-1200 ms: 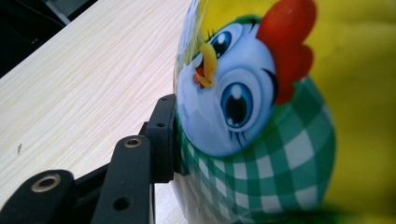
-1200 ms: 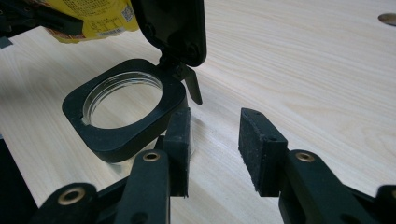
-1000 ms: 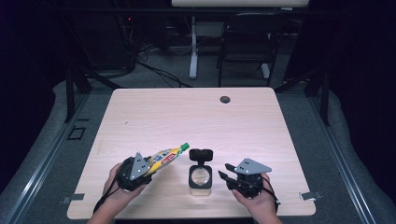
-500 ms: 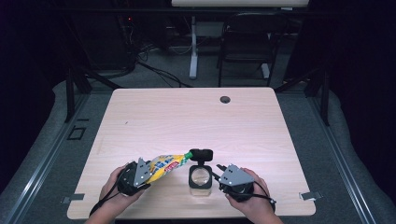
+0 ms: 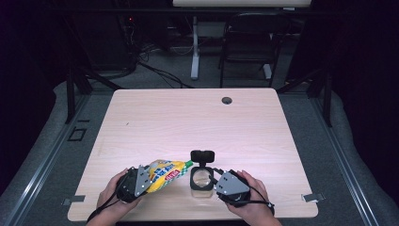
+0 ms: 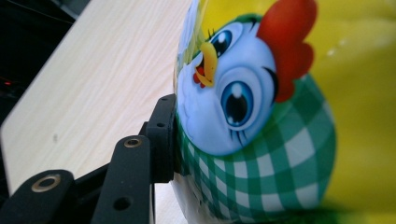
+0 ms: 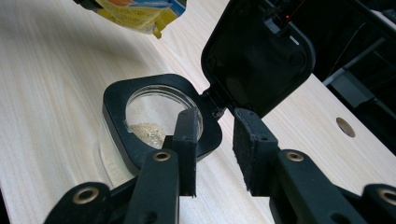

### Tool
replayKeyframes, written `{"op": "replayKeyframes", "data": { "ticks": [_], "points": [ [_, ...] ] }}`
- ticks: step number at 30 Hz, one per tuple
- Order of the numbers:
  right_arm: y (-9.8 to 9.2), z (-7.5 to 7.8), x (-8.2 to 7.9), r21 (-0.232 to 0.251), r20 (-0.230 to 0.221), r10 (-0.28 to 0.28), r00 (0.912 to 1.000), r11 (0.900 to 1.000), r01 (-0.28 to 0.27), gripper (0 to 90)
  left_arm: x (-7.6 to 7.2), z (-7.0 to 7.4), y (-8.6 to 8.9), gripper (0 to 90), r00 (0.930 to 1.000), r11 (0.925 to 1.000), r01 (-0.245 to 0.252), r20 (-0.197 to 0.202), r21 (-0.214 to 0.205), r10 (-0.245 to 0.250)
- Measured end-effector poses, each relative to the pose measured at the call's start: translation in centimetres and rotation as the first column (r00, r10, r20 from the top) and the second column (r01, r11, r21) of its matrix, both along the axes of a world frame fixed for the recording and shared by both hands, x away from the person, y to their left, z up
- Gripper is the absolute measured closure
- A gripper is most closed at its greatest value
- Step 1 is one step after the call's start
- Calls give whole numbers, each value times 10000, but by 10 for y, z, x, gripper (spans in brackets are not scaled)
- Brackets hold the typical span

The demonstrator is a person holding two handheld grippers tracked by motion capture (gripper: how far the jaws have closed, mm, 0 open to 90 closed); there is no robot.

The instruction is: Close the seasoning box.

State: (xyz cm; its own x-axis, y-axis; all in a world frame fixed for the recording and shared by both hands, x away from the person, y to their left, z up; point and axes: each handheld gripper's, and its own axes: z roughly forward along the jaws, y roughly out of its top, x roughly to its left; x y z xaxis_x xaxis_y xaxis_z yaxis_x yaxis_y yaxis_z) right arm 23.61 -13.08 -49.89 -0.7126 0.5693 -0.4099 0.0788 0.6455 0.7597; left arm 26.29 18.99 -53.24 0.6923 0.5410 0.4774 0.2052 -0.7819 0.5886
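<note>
Yellow seasoning pouch [image 5: 165,173], clamped in the left hand-held gripper [image 5: 139,181], needs tipping squarely over the open jar [image 5: 201,181]; right hand-held gripper [image 7: 215,150], jaws just closing on nothing, steadies it.

On the wooden table [image 5: 197,117], the left gripper [image 5: 141,181] held a yellow pouch [image 5: 164,174] tilted, its green cap [image 5: 188,164] just beside a clear jar [image 5: 201,181] with its black lid [image 5: 203,156] flipped up. The right gripper [image 5: 220,181] sat close at the jar's right side.

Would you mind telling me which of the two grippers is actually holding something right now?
The left gripper: it is clamped on the yellow pouch with the chicken print. The right gripper's jaws have been closing but stand apart beside the open-lidded jar, gripping nothing.
</note>
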Motion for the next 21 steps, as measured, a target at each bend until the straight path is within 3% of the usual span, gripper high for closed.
{"op": "replayKeyframes", "data": {
  "ticks": [4,10,16,18,21],
  "points": [
    [0,-1,-1,191,2,-69,10000,9998,69,708,-2,1,0,575,9999,10000,-26,154,-2,26],
    [1,-3,-4,-39,247,28,9997,10000,-27,708,-5,2,-3,575,9984,9990,-92,570,429,68],
    [8,-5,-9,-764,857,233,9960,9969,-168,727,-6,3,-5,575,9972,9976,-166,744,674,115],
    [13,-6,-12,-1353,1235,369,9917,9906,-200,745,-6,3,-6,575,9966,9967,-218,812,783,154],
    [16,-7,-14,-1696,1493,446,9878,9853,-189,755,-7,4,-6,576,9961,9966,-206,873,803,136]
  ]
}}
